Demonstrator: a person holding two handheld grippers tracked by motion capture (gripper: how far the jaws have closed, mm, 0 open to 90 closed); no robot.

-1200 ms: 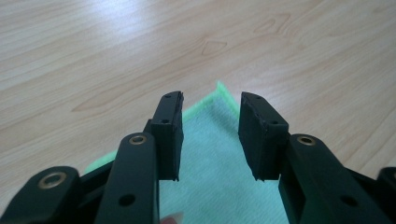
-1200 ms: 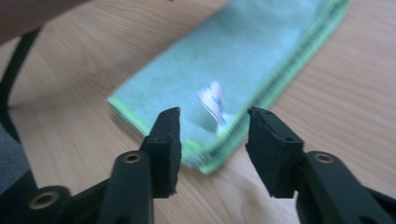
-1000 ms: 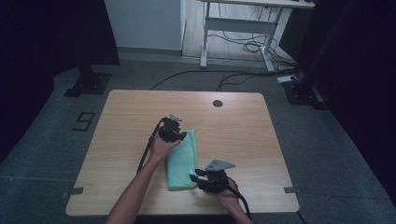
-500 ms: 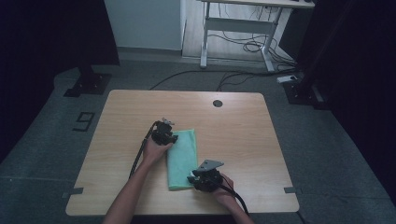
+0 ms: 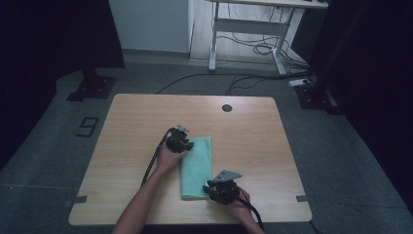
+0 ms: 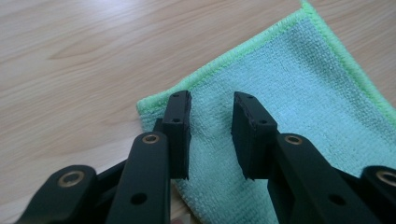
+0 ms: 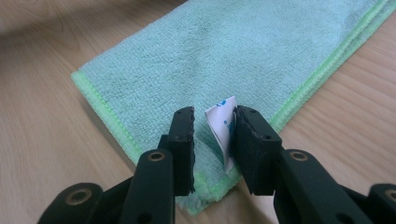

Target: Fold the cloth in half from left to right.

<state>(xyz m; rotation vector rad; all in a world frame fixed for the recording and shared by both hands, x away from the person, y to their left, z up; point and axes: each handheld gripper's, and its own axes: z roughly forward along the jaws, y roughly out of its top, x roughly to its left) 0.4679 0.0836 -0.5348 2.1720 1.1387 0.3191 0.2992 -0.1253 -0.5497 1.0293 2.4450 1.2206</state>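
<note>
In the high view, the left gripper (image 5: 187, 145) has shifted from the green microfibre cloth (image 5: 198, 170) top toward its upper left corner; bare tabletop (image 5: 253, 141) lies open all around. In the left gripper view, the jaws have just been closing, still apart over the cloth (image 6: 280, 88) corner. In the right gripper view, the right gripper (image 7: 214, 140) has been narrowing, one jaw touching the white label (image 7: 223, 126) at the hem.

Dim room with grey carpet floor (image 5: 341, 146), a white-framed desk (image 5: 243, 29) at twelve o'clock, cables (image 5: 253, 48) beneath, black curtains (image 5: 48, 39) at ten.
</note>
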